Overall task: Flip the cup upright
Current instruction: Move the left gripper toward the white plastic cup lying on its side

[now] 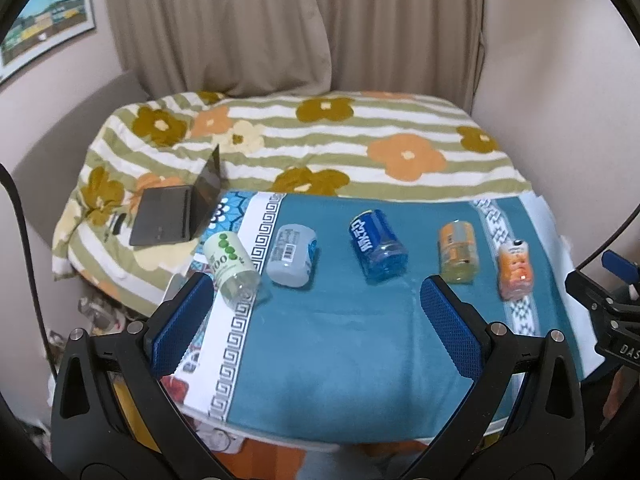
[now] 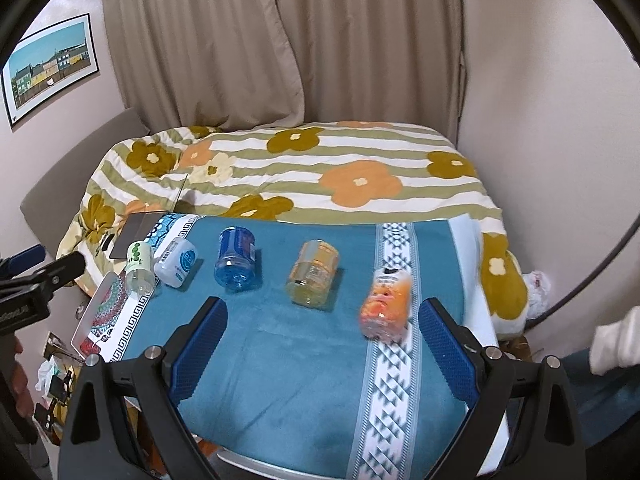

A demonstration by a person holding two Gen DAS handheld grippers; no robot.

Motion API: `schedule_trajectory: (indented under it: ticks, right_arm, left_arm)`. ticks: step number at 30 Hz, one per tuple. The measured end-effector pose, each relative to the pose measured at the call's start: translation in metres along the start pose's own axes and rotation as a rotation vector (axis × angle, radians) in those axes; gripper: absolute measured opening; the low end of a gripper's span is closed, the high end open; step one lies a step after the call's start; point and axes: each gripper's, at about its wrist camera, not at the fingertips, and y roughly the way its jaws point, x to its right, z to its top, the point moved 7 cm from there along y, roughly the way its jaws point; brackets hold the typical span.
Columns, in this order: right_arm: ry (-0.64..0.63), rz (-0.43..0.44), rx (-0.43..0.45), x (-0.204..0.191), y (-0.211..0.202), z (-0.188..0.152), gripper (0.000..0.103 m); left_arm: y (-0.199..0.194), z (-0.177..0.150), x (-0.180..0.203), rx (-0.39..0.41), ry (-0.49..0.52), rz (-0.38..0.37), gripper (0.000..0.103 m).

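Nearest the lens, the left gripper (image 1: pixel 316 300) hangs above the near part of the teal towel-covered table (image 1: pixel 332 344), its blue-padded fingers (image 1: pixel 182 322) spread wide with nothing between them. Over on the other side, the right gripper (image 2: pixel 322 320) does the same, fingers (image 2: pixel 448 344) released and parted over the teal cloth, empty.

Just past the fingers comes a row of five cut-bottle plastic cups, all lying on their sides, apart from one another. From the left: a clear cup with a green-dotted white label (image 1: pixel 232 266) resting on the towel's patterned white border, then a pale cup with a white and blue label (image 1: pixel 292 256), then a blue transparent cup (image 1: pixel 378 250) mid-table, then a yellow-orange cup (image 1: pixel 458 252), and at the far right an orange-pink cup (image 2: pixel 386 304) on the white geometric stripe, just beside the right gripper's right finger in the right wrist view.

Beyond the table, an open dark laptop (image 1: pixel 176 216) sits on a bed with a striped floral quilt (image 1: pixel 360 140). Farther back hang beige curtains (image 1: pixel 280 28), with a framed picture (image 2: pixel 50 68) on the left wall.
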Motion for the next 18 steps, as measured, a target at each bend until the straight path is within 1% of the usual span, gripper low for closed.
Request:
schedule_trajectory:
  ticks: [4,9,14,18]
  right_arm:
    - [0.013,-0.012,-0.038,-0.01,0.024,0.006,0.096]
    - [0.049,-0.032,-0.1,-0.019,0.062,0.01,0.096]
    - [0.081,-0.053,-0.147,-0.028,0.093,0.009,0.096]
    - [0.093,-0.08,-0.18,-0.032,0.113,0.004,0.096]
  left_arm:
    - [0.04,0.009,-0.012,-0.069,0.028,-0.016,0.103]
    - [0.1,0.017,-0.026,-0.179,0.074,-0.037,0.103]
    - [0.158,0.013,-0.029,-0.292,0.117,-0.071,0.103]
    - [0.195,0.005,-0.029,-0.366,0.155,-0.077,0.103]
